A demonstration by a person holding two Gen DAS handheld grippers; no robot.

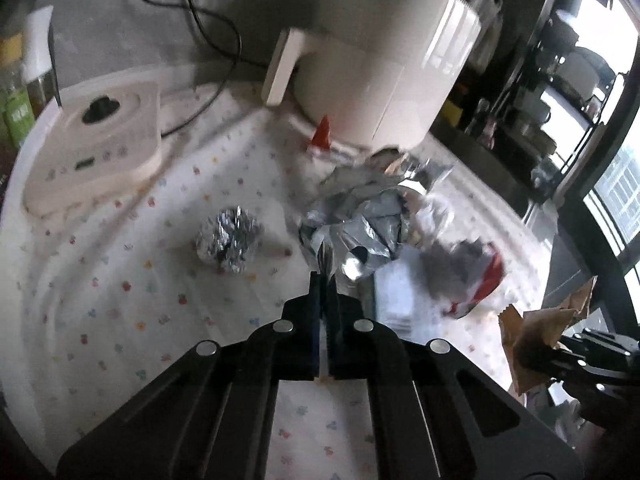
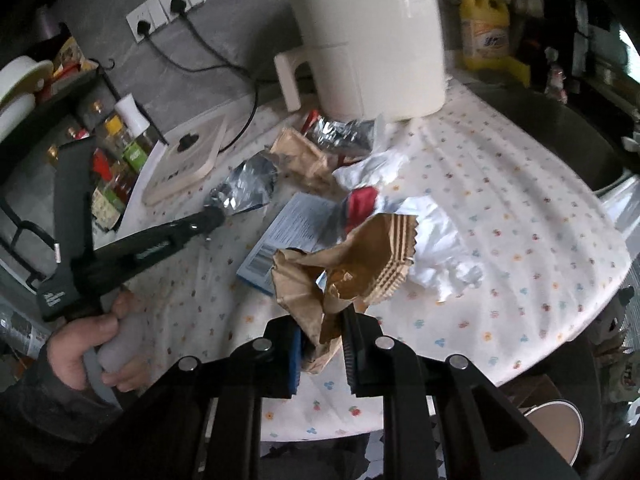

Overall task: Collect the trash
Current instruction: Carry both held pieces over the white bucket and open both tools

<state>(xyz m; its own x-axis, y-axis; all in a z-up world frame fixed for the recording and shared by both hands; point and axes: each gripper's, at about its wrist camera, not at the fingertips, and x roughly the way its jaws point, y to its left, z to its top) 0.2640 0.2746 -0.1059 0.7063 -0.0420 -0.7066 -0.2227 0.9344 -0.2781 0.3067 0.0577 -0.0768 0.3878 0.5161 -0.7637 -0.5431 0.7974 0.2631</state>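
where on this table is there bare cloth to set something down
Bare cloth runs along the table's right side, past the white tissue, and along the near edge. Another patch lies between the foil ball and the scale. It is crowded in front of the air fryer, where wrappers pile up.

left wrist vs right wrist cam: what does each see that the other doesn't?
Left wrist only: the crumpled foil ball on the tablecloth.

Right wrist only: the wall sockets, the yellow detergent jug, and the person's left hand on the gripper handle.

Both: the white appliance, the silver wrapper pinched by the left gripper, the brown paper wrapper clamped in the right gripper, the blue leaflet.
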